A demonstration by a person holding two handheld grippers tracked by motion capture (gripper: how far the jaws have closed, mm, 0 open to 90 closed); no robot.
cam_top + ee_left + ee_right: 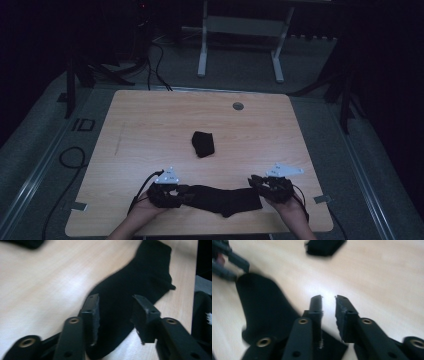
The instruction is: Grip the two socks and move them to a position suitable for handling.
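Hovering over the two ends of a flat black sock (225, 199), both sets of tongs stand parted with nothing pressed between their pads. The left tongs (115, 315) are open to a middling gap, and in the left gripper view the sock's dark cloth lies under and between the two jaws, running away toward 1 o'clock to its far end near the bench (150, 125) edge; whether the pads brush the cloth I cannot tell. The right tongs (328, 312) stand at a narrow gap, with bare wood showing between the tips; in the right gripper view the sock lies under the near part of the jaws and spreads off toward 10 o'clock, where the other tongs show dimly at the top left corner. In the high view the left tongs (172, 192) sit at the sock's 9 o'clock end and the right tongs (265, 187) at its 3 o'clock end, the sock stretched between them along the near edge of the bench. A second dark bundle, a folded black sock (203, 143), lies well apart at 12 o'clock from the flat one, near the middle of the bench.
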